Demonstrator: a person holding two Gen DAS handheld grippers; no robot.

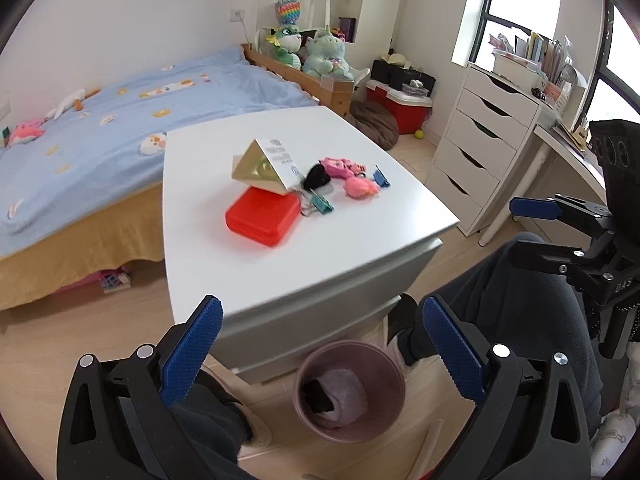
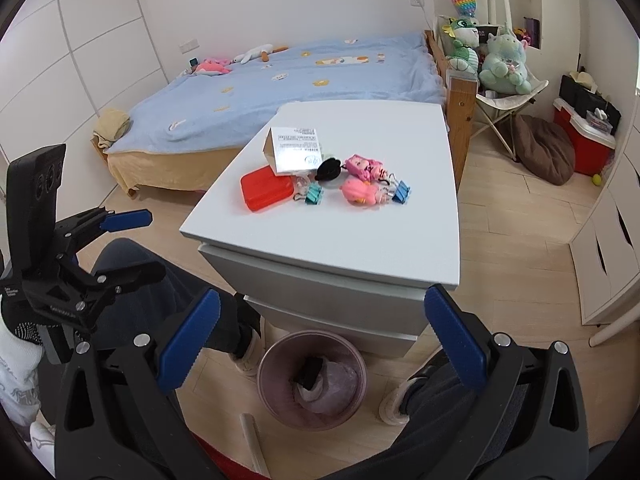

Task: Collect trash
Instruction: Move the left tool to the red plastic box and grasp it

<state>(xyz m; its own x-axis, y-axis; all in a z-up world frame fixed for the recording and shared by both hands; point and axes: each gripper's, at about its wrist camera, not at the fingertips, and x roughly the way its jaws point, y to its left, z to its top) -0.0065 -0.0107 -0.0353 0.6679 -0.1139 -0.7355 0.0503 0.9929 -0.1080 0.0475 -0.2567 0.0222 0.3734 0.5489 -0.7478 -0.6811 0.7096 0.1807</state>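
Note:
A white cabinet top [image 1: 360, 236] [image 2: 360, 240] holds a crushed gold and white carton [image 1: 262, 168] [image 2: 294, 150], a red flat case [image 1: 262, 216] [image 2: 266, 186], a black lump [image 1: 316, 178] [image 2: 329, 169], pink dolls [image 1: 352, 178] [image 2: 362, 182] and binder clips [image 1: 320, 204] [image 2: 400, 192]. A mauve waste bin [image 1: 348, 390] [image 2: 312, 378] stands on the floor in front of the cabinet, with a black item and pale wrapping inside. My left gripper [image 1: 320, 344] is open and empty above the bin. My right gripper [image 2: 320, 340] is open and empty, also above the bin.
A bed with a blue cover [image 1: 120, 120] [image 2: 280, 76] lies behind the cabinet. A white drawer unit [image 1: 484, 136] and desk stand at right. The person's legs [image 1: 512, 292] [image 2: 132, 276] flank the bin. Each gripper shows in the other's view [image 1: 576, 248] [image 2: 92, 264].

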